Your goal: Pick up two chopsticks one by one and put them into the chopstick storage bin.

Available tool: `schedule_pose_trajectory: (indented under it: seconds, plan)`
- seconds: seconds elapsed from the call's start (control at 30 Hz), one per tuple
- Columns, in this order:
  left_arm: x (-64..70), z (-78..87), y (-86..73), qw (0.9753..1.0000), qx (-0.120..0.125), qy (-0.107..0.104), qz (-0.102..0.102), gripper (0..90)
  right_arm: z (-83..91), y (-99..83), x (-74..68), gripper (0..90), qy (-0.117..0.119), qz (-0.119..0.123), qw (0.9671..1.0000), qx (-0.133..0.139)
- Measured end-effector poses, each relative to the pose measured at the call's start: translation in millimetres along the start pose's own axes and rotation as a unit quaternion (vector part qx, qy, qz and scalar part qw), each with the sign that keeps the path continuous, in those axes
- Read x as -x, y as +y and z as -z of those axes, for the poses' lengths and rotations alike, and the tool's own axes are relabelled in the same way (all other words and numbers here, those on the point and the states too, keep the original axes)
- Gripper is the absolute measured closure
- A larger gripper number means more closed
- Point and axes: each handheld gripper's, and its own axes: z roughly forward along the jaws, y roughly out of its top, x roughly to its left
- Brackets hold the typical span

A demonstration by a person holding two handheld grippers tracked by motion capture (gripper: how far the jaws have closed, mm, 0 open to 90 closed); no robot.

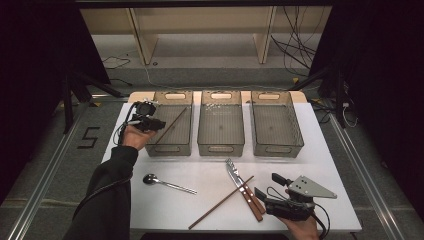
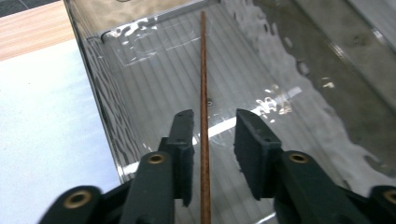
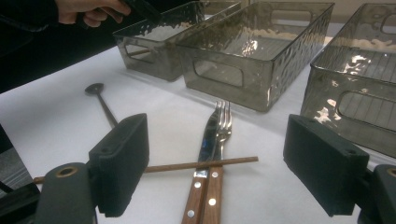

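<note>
A brown chopstick [image 1: 172, 125] lies slantwise in the left grey bin [image 1: 169, 149]. My left gripper [image 1: 160, 123] hovers over that bin's left side. In the left gripper view the chopstick [image 2: 203, 70] runs between the jaws of the left gripper [image 2: 212, 122], which stands open with a gap on each side. A second chopstick [image 1: 220, 202] rests on the white table, crossing a wooden-handled knife [image 1: 240, 184] and fork [image 1: 248, 192]. My right gripper [image 1: 268, 185] sits just right of them, open wide and empty. The right gripper view shows the right gripper [image 3: 219, 149], knife [image 3: 205, 140], fork [image 3: 225, 123] and chopstick [image 3: 187, 165].
A metal spoon [image 1: 167, 184] lies front left on the table [image 1: 320, 165]; the spoon [image 3: 100, 100] also appears in the right gripper view. The middle bin [image 1: 220, 147] and right bin [image 1: 276, 148] stand beside the left one. Cables and wooden legs are on the floor beyond.
</note>
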Motion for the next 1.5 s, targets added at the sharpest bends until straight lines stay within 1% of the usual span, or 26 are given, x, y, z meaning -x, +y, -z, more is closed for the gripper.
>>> schedule_pose_trajectory:
  seconds: [0.07,0.13,0.2,0.3,0.4,0.5,0.57,0.67,0.73,0.8,0.9,0.97,1.0,1.03,1.07,1.1,1.23,1.27,1.37,1.5]
  plan:
    - [2.6,4.3,1.9,1.0,0.001,-0.005,0.004,53.1,-0.2,0.0,-0.1,23.2,0.0,0.0,1.0,0.0]
    - [6.3,10.1,4.1,0.9999,0.003,-0.012,0.01,46.1,-0.3,0.0,-0.3,23.2,0.0,0.0,1.0,0.001]
    - [10.5,17.3,6.3,0.9996,0.004,-0.024,0.013,36.5,-0.3,0.1,-0.3,23.2,0.0,0.001,1.0,0.0]
    - [18.2,31.8,7.1,0.9991,0.023,-0.035,0.006,27.7,0.1,0.1,-0.2,23.2,-0.001,0.0,1.0,0.0]
    - [25.4,47.2,4.8,0.9976,0.042,-0.054,0.011,23.1,0.1,0.0,-0.2,23.2,-0.001,0.0,1.0,0.0]
    - [35.5,59.0,-0.1,0.9961,0.055,-0.068,0.011,20.8,0.1,0.2,-0.7,23.2,-0.001,0.002,1.0,0.001]
    - [42.3,65.4,-4.0,0.9953,0.057,-0.078,0.005,20.2,0.0,0.3,-0.7,23.2,-0.001,0.002,1.0,0.001]
    - [53.0,73.9,-10.7,0.9939,0.067,-0.087,0.003,20.1,0.0,0.3,-0.8,23.2,-0.002,0.002,1.0,0.001]
    - [60.2,78.7,-15.5,0.9932,0.07,-0.092,-0.004,19.7,0.0,0.3,-0.8,23.2,-0.002,0.002,1.0,0.001]
    - [67.6,82.2,-21.0,0.9921,0.079,-0.097,-0.006,19.6,0.0,0.2,-0.7,23.2,-0.002,0.002,1.0,0.001]
    - [78.6,83.2,-29.4,0.9918,0.076,-0.102,-0.018,19.1,-0.1,0.2,-0.8,23.2,-0.002,0.002,1.0,0.0]
    - [84.4,83.4,-35.8,0.9912,0.074,-0.109,-0.016,19.1,-0.1,0.3,-1.0,23.2,-0.003,0.003,1.0,0.0]
    - [87.4,82.8,-37.6,0.9912,0.071,-0.11,-0.019,19.1,0.0,0.4,-1.0,23.2,-0.003,0.002,1.0,0.0]
    - [90.9,82.5,-38.7,0.9916,0.064,-0.109,-0.025,19.0,0.1,0.6,-1.0,23.2,-0.003,0.002,1.0,0.001]
    - [94.9,83.0,-40.3,0.9919,0.064,-0.106,-0.026,18.3,0.3,0.8,-1.0,23.2,-0.003,0.002,1.0,0.002]
    - [99.0,83.6,-42.4,0.9916,0.066,-0.107,-0.028,18.1,0.2,0.9,-1.1,23.2,-0.002,0.002,1.0,0.002]
    - [112.2,82.3,-48.3,0.9908,0.056,-0.115,-0.043,18.1,0.5,1.2,-1.5,23.2,-0.001,0.004,1.0,0.002]
    - [114.9,80.8,-49.8,0.9907,0.056,-0.117,-0.042,18.1,0.6,1.0,-1.6,23.2,-0.001,0.005,1.0,0.002]
    - [122.9,76.3,-53.9,0.9908,0.043,-0.119,-0.049,18.1,0.7,0.7,-1.0,23.2,-0.001,0.003,1.0,0.001]
    - [134.9,70.3,-58.9,0.9899,0.029,-0.126,-0.058,18.1,1.0,0.7,-0.4,23.2,-0.003,0.003,1.0,0.002]
